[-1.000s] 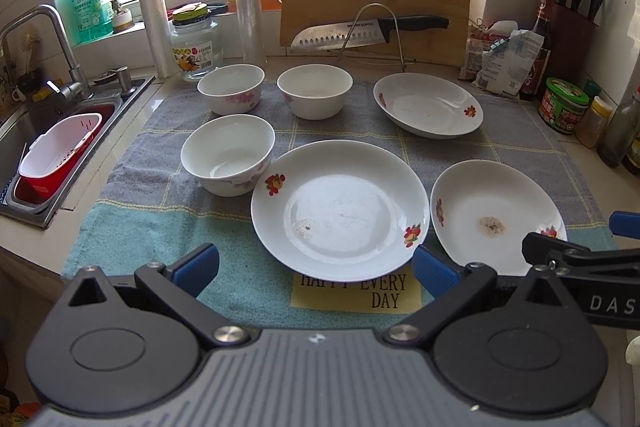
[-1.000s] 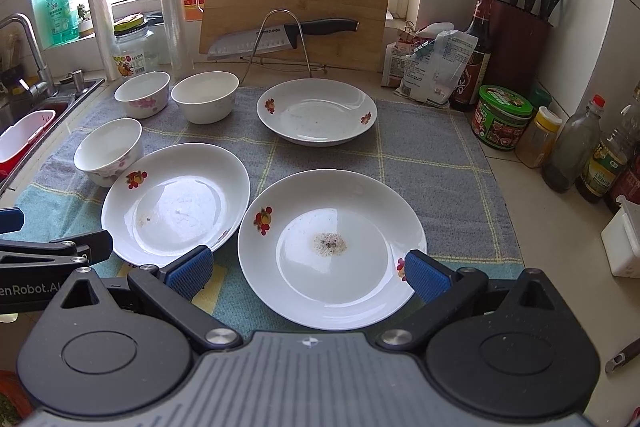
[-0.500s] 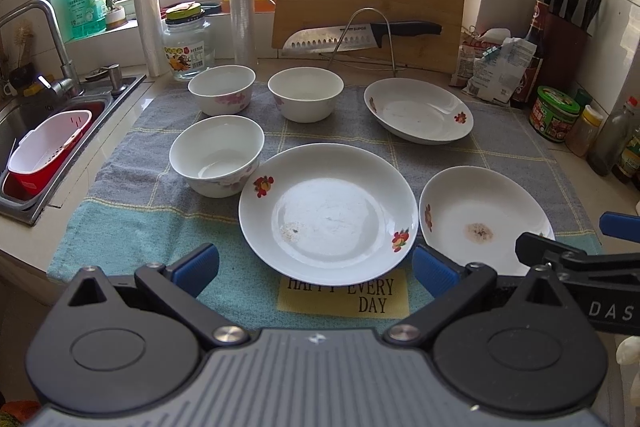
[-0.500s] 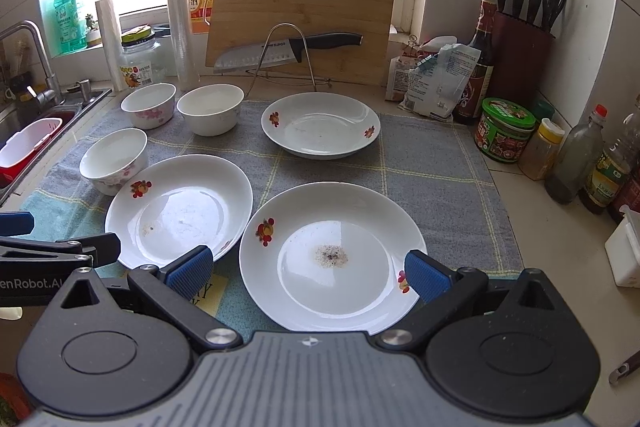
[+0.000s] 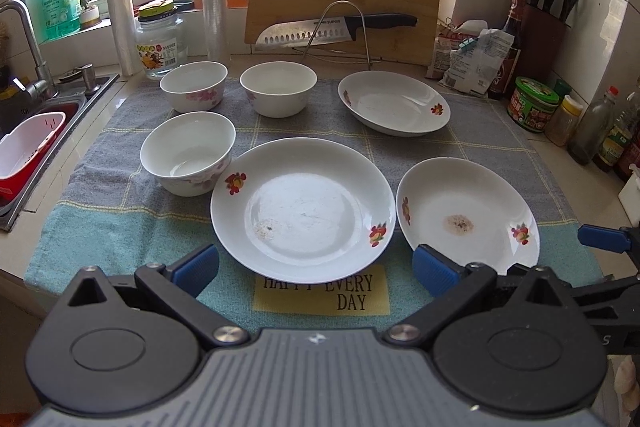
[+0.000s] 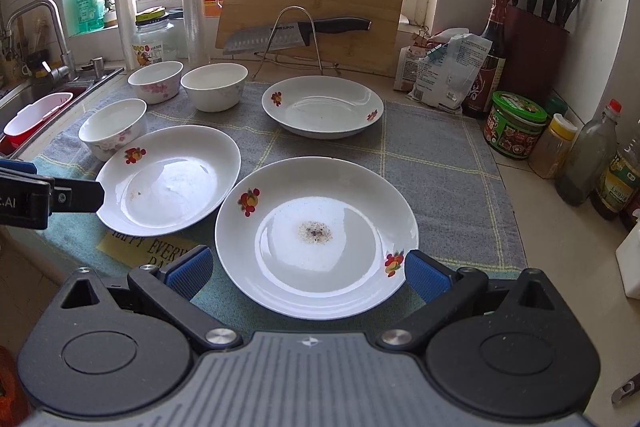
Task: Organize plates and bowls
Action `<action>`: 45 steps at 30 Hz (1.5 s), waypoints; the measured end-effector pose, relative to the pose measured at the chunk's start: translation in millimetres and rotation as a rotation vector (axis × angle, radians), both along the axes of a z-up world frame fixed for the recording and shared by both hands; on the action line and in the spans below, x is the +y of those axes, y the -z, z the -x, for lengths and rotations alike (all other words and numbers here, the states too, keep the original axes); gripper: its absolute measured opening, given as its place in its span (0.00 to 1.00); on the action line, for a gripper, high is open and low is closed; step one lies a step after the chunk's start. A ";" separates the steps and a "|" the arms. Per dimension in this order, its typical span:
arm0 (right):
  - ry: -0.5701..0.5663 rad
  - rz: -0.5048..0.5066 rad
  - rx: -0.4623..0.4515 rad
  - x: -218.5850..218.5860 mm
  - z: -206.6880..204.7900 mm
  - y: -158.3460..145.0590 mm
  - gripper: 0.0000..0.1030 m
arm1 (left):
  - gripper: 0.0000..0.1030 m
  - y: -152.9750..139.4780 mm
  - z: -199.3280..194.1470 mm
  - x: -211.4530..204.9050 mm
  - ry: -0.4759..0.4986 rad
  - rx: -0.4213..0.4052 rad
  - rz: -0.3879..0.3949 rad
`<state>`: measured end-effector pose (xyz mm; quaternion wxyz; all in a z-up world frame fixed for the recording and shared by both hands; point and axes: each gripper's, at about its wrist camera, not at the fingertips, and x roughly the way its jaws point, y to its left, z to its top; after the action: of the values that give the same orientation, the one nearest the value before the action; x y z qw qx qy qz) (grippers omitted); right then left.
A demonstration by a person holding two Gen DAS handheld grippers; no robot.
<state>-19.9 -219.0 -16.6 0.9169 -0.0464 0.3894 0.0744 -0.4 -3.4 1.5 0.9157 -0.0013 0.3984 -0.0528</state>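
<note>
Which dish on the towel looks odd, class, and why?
The near-right plate has a brown speckled stain at its centre, and the near-left plate has a fainter smudge. They look unwashed. Nothing is tipped, chipped or spilled.

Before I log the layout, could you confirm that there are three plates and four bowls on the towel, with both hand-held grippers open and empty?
Not quite: the left wrist view shows three bowls, and, not four. The rest stands: three plates on the towel, and the left hand-held gripper and right hand-held gripper are open and empty.
</note>
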 end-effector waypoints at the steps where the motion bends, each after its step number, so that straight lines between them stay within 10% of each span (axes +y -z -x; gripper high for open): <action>1: -0.007 0.002 0.011 -2.6 0.9 5.1 1.00 | 0.99 1.3 -0.6 -2.0 0.003 0.002 -0.011; 28: -0.218 0.001 0.077 -34.4 -29.6 81.6 1.00 | 0.99 11.6 -21.2 -36.9 0.036 0.032 -0.006; 45: -0.284 -0.038 -0.036 -45.6 -20.4 89.1 1.00 | 0.99 19.2 -95.7 -76.7 0.446 0.093 0.048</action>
<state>0.4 -264.6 -105.7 0.9048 -0.0849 0.3607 0.2098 95.3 -80.2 -17.7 0.8616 0.0628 0.4294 -0.2633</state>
